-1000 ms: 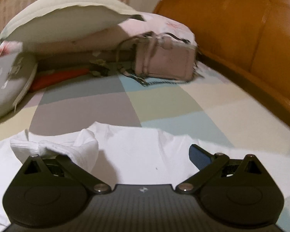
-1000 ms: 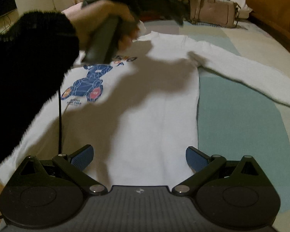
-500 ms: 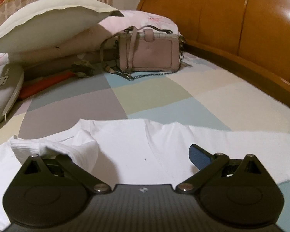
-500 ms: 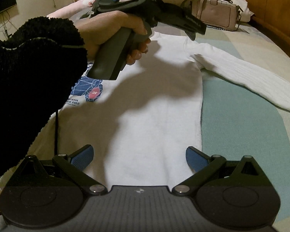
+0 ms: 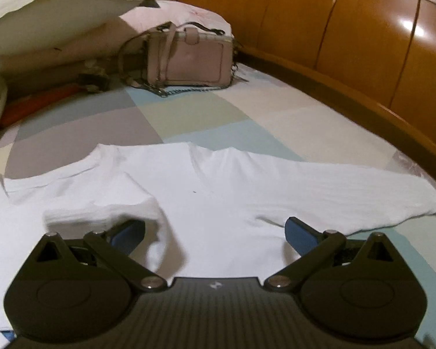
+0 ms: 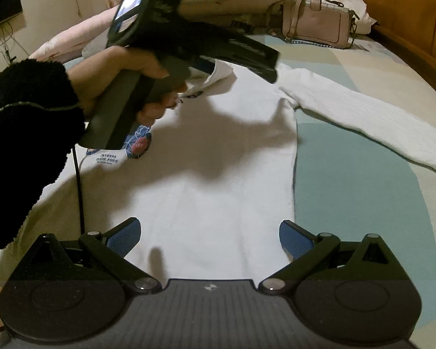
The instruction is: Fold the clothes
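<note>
Shirt (image 6: 218, 174), white, lies flat on checked bedspread (image 5: 189, 116), one sleeve (image 6: 363, 122) stretched away from shirt body. Left gripper (image 5: 215, 229) jaws spread, folded cuff (image 5: 101, 212) draped at its left finger. Right gripper (image 6: 209, 232) jaws spread over shirt hem. Pink handbag (image 5: 189, 58) beyond shirt collar.

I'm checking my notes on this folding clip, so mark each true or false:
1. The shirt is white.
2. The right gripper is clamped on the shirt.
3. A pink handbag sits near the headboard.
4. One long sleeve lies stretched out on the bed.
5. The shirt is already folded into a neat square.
1. True: the shirt is white, with a printed picture.
2. False: the right gripper is open, hovering above the hem.
3. True: the handbag sits by the wooden headboard.
4. True: the sleeve lies extended.
5. False: its body lies spread flat.
</note>
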Motion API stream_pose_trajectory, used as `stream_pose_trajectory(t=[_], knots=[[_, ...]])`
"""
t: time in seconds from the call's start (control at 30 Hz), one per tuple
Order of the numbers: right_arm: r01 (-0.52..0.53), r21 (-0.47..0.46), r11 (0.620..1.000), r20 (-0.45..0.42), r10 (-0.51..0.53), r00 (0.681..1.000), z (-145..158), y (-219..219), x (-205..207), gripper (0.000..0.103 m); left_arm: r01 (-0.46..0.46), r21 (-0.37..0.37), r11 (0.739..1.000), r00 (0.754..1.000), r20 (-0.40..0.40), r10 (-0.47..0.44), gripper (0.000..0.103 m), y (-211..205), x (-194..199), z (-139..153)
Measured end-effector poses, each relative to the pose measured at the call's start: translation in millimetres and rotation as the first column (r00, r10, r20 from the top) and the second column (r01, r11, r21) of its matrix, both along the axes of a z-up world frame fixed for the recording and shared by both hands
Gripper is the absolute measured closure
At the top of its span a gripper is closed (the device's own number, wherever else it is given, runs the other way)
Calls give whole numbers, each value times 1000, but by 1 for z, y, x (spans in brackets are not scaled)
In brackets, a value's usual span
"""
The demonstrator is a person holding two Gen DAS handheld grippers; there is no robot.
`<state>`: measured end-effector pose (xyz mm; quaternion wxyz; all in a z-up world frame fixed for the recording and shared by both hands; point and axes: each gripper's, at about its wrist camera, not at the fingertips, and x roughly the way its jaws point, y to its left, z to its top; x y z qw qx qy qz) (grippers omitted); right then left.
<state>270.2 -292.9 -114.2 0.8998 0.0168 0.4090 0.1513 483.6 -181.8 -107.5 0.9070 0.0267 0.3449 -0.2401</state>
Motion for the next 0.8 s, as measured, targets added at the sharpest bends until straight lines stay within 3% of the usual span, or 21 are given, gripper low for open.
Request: stream_pose_trajectory(t=[0.2, 0.3, 0.37, 0.47, 0.57, 0.63, 0.8], knots=[[5, 6, 1000, 0, -5, 1000, 0, -1, -2, 0, -108, -72, 992, 992, -79, 103, 2, 0, 21, 3], [4, 4, 1000, -2, -4, 1000, 0, 0, -4, 0, -13, -59, 998, 999, -32, 11, 3, -14, 16, 4], [3, 1, 1000, -5, -3, 1000, 0, 1, -3, 0, 109, 2, 994, 994, -7, -109, 2, -24, 7, 1], [9, 2, 1000, -6, -9, 1000, 0, 0, -3, 0, 179, 75, 981, 984, -35, -177, 2, -23, -2, -6], [13, 12, 1000, -4, -13, 1000, 1, -1, -5, 0, 135, 7, 991, 988, -73, -134, 2, -2, -5, -4], [11, 10, 1000, -5, -11, 1000, 0, 0, -3, 0, 88, -86, 992, 989, -113, -97, 1, 16, -5, -2], [6, 6, 1000, -7, -6, 1000, -1, 1, -2, 0, -114, -244, 963, 981, -179, 71, 1, 45, 13, -6]])
